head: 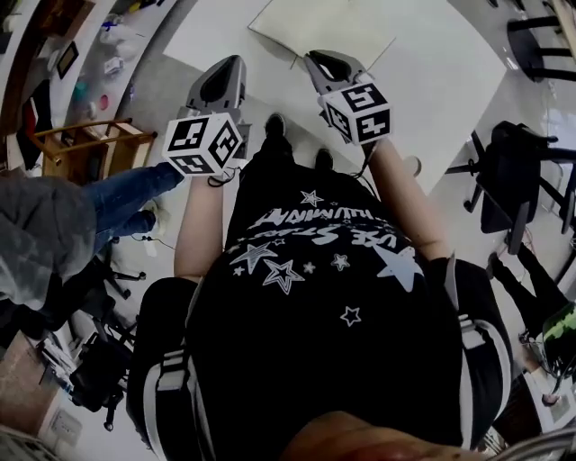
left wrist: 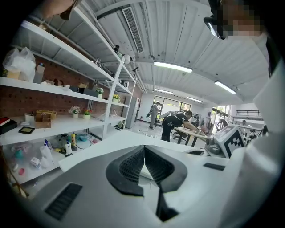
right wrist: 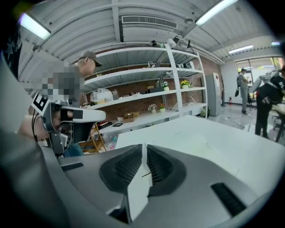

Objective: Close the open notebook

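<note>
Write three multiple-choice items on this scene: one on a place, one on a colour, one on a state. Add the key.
1. The notebook lies: A on the white table; B on the floor; C on a shelf.
2. The shirt of the person holding the tools is: A red; B black with white stars; C plain white.
3. The right hand-held gripper has its jaws: A wide apart; B clamped on a pen; C together, nothing between.

Key: A, the head view shows it on the tabletop; B, the stars are plain in the head view; C, the tips meet in the right gripper view.
</note>
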Action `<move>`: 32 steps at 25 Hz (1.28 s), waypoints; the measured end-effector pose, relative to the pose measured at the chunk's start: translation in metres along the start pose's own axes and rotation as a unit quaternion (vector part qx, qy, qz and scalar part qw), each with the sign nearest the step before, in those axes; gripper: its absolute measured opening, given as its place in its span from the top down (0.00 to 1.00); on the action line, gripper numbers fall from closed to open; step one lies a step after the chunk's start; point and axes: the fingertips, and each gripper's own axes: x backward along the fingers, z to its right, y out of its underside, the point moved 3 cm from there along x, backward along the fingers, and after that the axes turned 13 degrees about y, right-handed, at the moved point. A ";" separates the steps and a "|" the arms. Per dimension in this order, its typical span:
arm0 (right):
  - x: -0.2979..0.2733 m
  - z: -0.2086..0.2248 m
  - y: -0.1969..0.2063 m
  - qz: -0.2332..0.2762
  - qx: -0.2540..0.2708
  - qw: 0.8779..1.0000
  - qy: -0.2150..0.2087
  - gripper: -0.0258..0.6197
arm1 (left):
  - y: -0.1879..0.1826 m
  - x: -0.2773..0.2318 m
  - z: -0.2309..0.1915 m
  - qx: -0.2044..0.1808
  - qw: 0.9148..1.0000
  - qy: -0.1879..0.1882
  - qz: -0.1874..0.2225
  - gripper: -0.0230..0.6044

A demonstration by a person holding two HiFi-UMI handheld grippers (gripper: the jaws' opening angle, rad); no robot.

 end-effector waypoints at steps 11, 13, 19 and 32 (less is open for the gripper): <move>-0.109 -0.028 0.001 -0.081 0.114 0.989 0.040 0.78 | 0.010 -0.044 -0.091 0.018 0.998 0.009 -0.053 0.94; -0.126 -0.035 0.001 -0.093 0.126 0.987 0.041 0.78 | 0.012 -0.047 -0.102 0.024 0.998 0.009 -0.056 0.94; -0.169 -0.042 -0.002 -0.122 0.167 0.976 0.068 0.78 | 0.015 -0.056 -0.130 0.034 0.997 0.009 -0.067 0.94; -0.211 -0.044 0.012 -0.179 0.169 0.965 0.089 0.78 | 0.020 -0.065 -0.163 0.040 0.996 0.010 -0.083 0.94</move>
